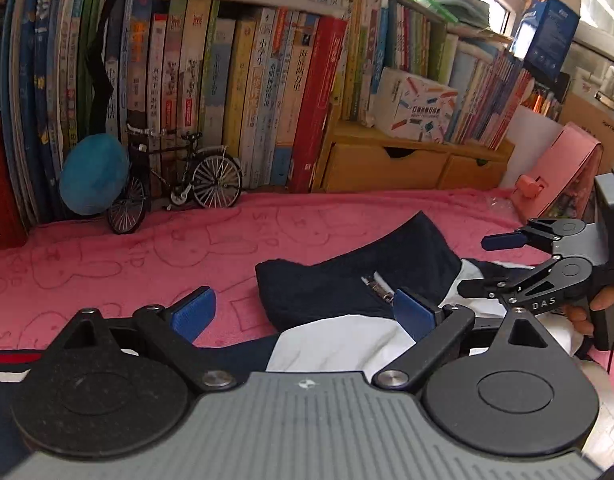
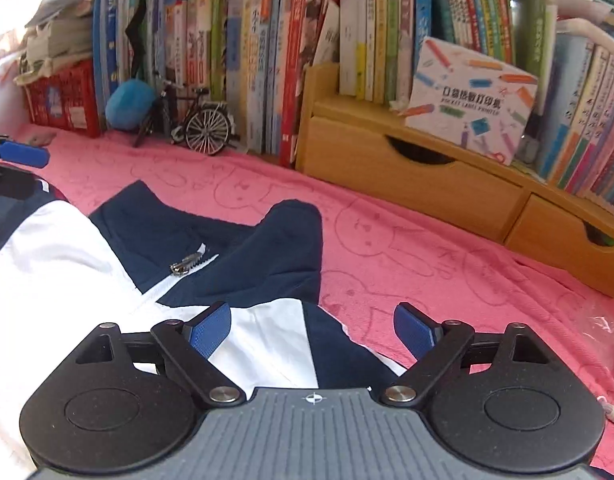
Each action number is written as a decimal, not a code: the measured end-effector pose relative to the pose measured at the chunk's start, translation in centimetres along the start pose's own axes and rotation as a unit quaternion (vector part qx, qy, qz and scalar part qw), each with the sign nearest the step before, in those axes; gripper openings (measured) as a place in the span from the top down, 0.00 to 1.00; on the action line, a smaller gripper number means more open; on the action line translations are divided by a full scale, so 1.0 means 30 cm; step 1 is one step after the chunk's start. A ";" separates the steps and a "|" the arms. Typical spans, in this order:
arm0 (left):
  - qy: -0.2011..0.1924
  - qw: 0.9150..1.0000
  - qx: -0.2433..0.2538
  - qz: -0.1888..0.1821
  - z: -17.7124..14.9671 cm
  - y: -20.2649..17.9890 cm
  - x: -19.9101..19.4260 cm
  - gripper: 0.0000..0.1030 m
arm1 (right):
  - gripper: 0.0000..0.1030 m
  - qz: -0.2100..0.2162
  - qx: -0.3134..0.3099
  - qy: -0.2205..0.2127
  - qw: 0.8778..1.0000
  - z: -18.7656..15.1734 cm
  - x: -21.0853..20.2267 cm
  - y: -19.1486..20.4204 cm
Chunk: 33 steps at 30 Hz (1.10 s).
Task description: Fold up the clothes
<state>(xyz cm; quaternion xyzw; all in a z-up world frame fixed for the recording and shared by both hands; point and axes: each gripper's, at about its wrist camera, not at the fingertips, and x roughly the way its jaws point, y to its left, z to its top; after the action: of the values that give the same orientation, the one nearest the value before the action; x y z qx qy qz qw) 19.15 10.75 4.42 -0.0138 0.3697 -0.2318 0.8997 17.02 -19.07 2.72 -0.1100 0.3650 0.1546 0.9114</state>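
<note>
Between the spread pads of the left claw (image 1: 303, 312) lies the navy-and-white jacket (image 1: 347, 292), its dark collar and metal zipper pull (image 1: 377, 292) just ahead of the right pad; nothing is pinched; off to its right the right claw (image 1: 487, 264) hangs over the same jacket, held by a hand (image 1: 595, 312); from the right wrist, the right claw (image 2: 313, 330) stands wide with nothing gripped, its left pad above white cloth, its right pad above the pink blanket (image 2: 447, 272); beyond both claws a model bicycle (image 1: 175, 180) and a wooden drawer unit (image 2: 427, 184) stand before rows of books (image 1: 227, 80).
</note>
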 end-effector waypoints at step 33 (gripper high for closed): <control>-0.017 0.972 0.094 0.215 0.059 -0.016 0.217 0.73 | 0.49 -0.129 -0.110 -0.055 0.984 0.195 0.302 0.151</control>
<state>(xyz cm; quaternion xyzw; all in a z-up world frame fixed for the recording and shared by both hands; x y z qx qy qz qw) 24.19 7.29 1.52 0.1466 0.3256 -0.0669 0.9317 25.28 -11.21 0.14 -0.2471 0.2783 0.0805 0.9247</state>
